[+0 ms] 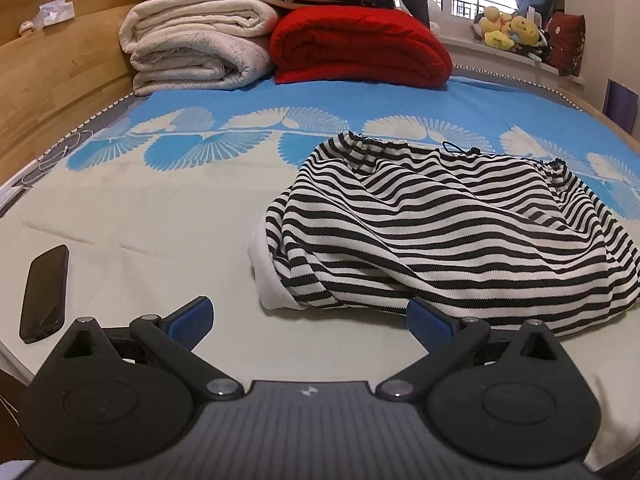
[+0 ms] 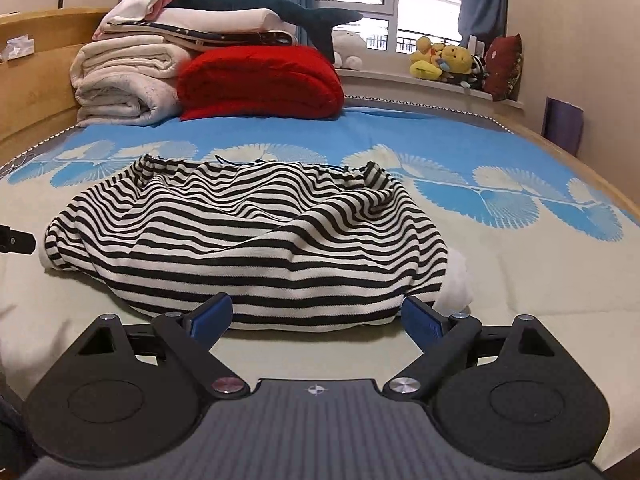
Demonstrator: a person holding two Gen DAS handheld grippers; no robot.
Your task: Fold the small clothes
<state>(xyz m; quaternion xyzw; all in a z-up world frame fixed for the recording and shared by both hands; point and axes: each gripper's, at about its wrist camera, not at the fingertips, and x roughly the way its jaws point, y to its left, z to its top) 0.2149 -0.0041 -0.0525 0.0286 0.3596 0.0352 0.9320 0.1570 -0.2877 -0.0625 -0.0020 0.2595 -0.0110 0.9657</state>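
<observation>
On the bed sheet [image 1: 168, 216] ahead of both my tongs lies the striped garment [image 2: 248, 236], rumpled into a heap, its gathered drawstring waist at the far edge and a white lining poking out at one near corner. Through my left gripper [image 1: 308, 322] it sits at about one o'clock, the near hem just beside my right-hand blue pad, though I cannot tell if they touch. Through my right gripper [image 2: 316, 316] it lies dead ahead at twelve o'clock, the hem running between the two pads. Both tongs are spread wide and hold nothing. A phone [image 1: 44, 294] rests on the sheet at about ten o'clock from my left gripper, well apart from the cloth. I judge that folding has not begun: the fabric needs flattening first. The risks come from the bunching. If I pinch the hem where it is doubled over, I may catch only the top layer, or the sheet with it, and lifting would then drag the heap into a worse tangle. If the two tongs grab at uneven points, the fold would come out skewed. A wide leftward sweep could also knock the phone.
</observation>
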